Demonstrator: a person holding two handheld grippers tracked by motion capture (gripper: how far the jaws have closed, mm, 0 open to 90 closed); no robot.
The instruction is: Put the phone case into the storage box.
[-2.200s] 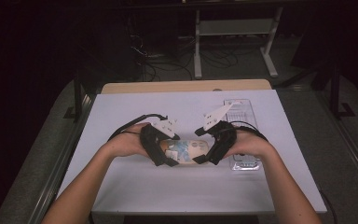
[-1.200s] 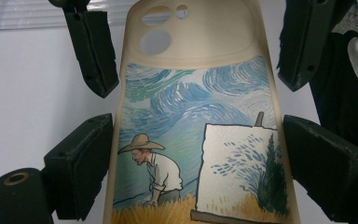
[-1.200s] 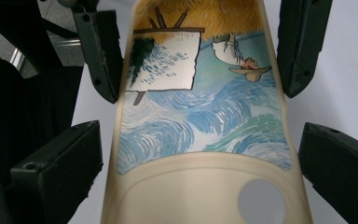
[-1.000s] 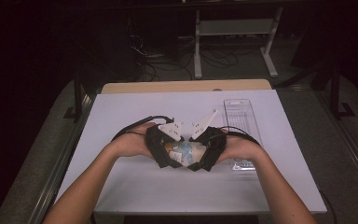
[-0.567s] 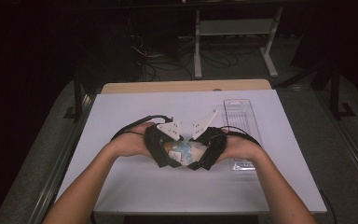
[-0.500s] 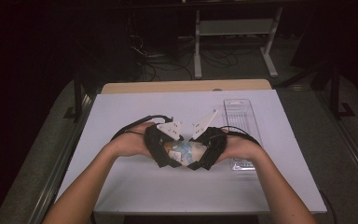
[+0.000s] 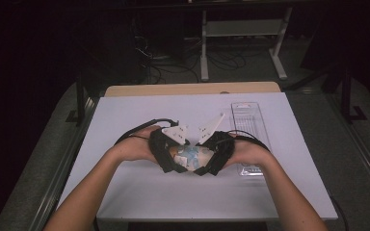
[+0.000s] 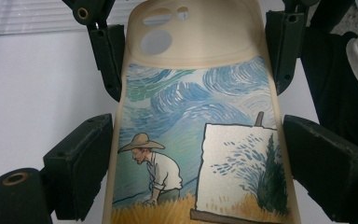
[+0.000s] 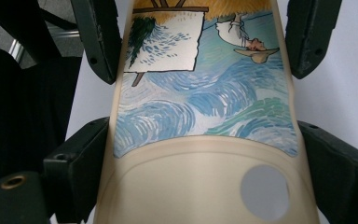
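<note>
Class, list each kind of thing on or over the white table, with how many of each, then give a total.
Phone case, painted: 1
Clear plastic tray: 1
Black grippers: 2, left gripper and right gripper, each gripping the case by its long edges
Total: 4

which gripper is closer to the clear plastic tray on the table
Right. The right gripper sits just beside the clear plastic tray, at its near end. The left gripper is farther off, across the phone case that both clamp.
</note>
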